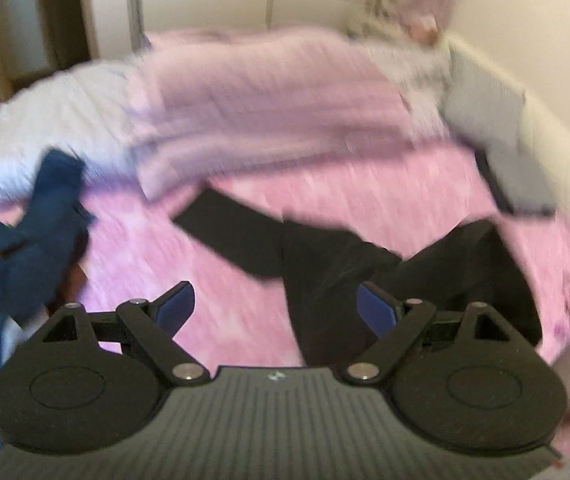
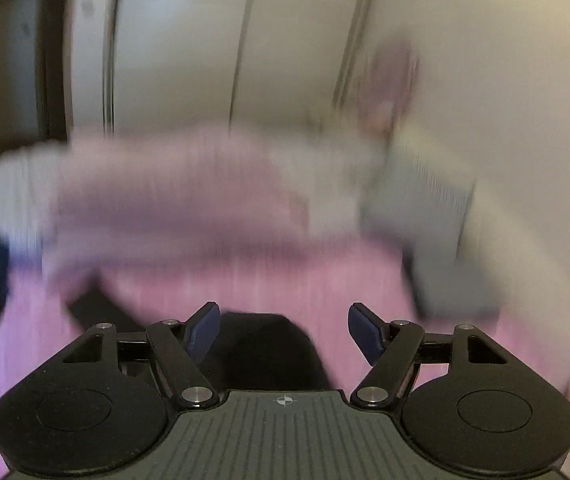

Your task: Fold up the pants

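Observation:
Black pants lie spread on a pink bedsheet, one leg reaching up to the left, the rest bunched at the right. My left gripper hovers above them, open, with nothing between its blue pads. In the blurred right wrist view the black pants show just beyond my right gripper, whose jaws stand wide apart and hold nothing.
A pale pink blanket and a white cover are heaped at the back of the bed. A grey pillow lies at the right. Blue clothing is bunched at the left. White wardrobe doors stand behind.

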### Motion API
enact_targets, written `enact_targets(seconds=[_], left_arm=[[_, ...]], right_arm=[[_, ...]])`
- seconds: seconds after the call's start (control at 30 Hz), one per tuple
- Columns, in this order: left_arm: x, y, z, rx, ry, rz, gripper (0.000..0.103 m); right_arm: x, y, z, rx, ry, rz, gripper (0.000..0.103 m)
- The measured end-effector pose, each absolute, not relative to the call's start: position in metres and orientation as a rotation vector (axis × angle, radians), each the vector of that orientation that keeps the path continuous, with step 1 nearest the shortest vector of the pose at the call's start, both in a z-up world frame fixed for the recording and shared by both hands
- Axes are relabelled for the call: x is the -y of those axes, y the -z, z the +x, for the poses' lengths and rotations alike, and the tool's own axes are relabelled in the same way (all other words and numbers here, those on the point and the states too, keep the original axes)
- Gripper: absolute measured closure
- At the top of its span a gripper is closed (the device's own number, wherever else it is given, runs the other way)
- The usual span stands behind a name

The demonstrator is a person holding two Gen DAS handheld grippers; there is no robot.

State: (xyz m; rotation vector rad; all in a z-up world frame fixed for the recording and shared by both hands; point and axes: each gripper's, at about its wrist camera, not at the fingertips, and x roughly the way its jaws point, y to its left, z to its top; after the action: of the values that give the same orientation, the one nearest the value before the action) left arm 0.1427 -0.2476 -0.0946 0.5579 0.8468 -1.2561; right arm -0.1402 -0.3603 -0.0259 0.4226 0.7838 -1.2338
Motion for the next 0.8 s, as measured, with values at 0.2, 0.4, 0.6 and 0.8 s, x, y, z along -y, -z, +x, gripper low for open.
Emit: enact_targets(seconds=[0.2, 0.4, 0.6, 0.8], left_arm=[[0.245, 0.147, 0.088, -0.966, 1.18, 0.703, 0.017], [0.234, 0.167, 0.048, -1.018, 1.087, 0.729, 0.017], [0.223, 0.17, 0.011, -1.056, 1.022, 0.786, 0.017], [0.219, 0.166, -0.007, -1.035, 1.042, 0.846, 0.017]], right_arm=[[0.307, 0.107, -0.164, -0.948, 1.064, 0.499, 0.035], [0.281, 0.159, -0.156, -1.032, 0.854, 0.432, 0.035], [0.279, 0.205, -0.16, -1.099, 0.735, 0.362, 0.035], [0.273, 0.215, -0.16, -1.095, 0.684, 0.37, 0.035]])
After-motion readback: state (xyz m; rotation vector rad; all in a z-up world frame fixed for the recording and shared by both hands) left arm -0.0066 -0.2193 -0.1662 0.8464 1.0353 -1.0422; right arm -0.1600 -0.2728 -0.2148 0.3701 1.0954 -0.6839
